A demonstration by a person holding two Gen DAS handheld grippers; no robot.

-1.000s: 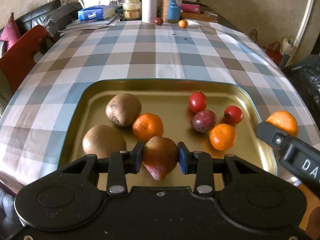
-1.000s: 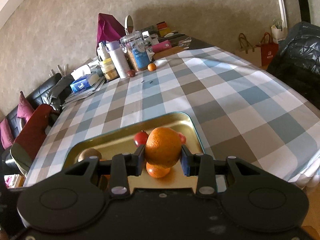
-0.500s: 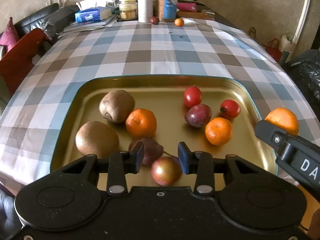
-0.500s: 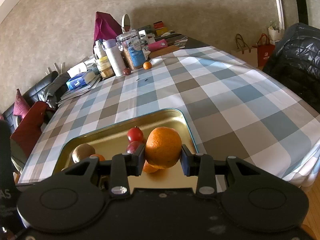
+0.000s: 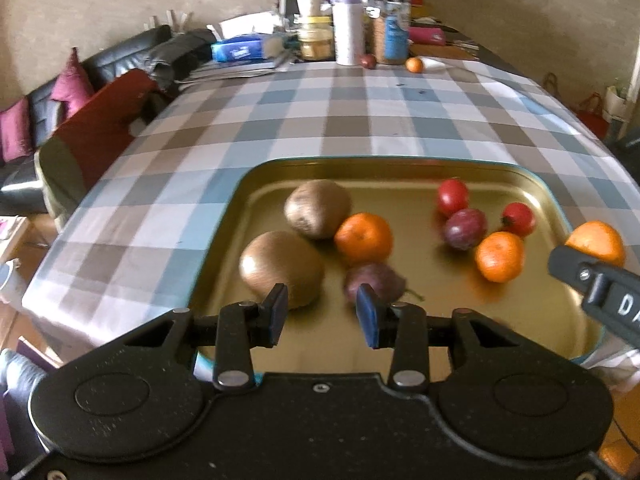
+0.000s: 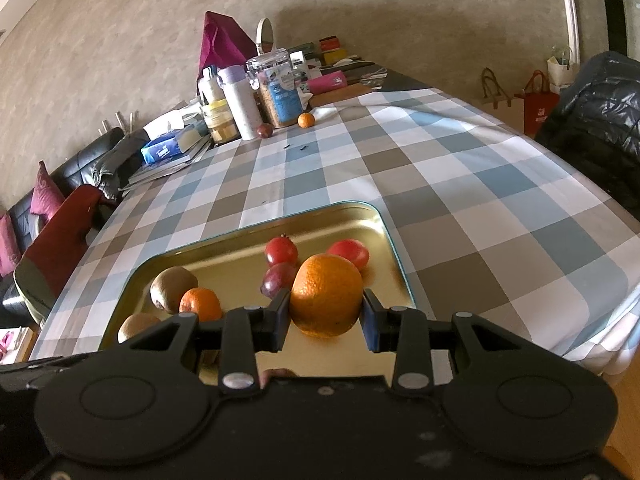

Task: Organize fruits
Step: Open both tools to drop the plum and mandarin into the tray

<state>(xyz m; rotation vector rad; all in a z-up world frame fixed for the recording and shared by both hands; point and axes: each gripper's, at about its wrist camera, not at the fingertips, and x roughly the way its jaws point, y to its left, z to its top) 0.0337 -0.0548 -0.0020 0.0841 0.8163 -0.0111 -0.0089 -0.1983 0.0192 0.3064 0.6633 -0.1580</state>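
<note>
A gold tray (image 5: 380, 160) on the checked cloth holds two brown kiwis (image 5: 318, 208), two mandarins (image 5: 363, 238), two small red fruits (image 5: 452, 196) and a purple one (image 5: 466, 228). My left gripper (image 5: 321, 312) hangs open over the tray's near edge with nothing between its pads. A dark reddish fruit with a stem (image 5: 374, 280) lies just beyond its right finger. My right gripper (image 6: 324, 320) is shut on a large orange (image 6: 326, 296), held above the right side of the tray (image 6: 260, 228). That orange (image 5: 596, 240) also shows at the right edge of the left wrist view.
Jars, a white bottle (image 5: 347, 24) and a blue tissue box (image 5: 238, 50) crowd the table's far end, with a small orange (image 5: 414, 65) and a dark fruit (image 5: 368, 61) on the cloth. A red chair (image 5: 100, 120) and a black sofa stand left, and a black jacket (image 6: 596, 120) lies right.
My left gripper opened and let go of the reddish fruit, which dropped into the tray, and the gripper then shifted left. The right gripper kept hold of the orange and barely moved.
</note>
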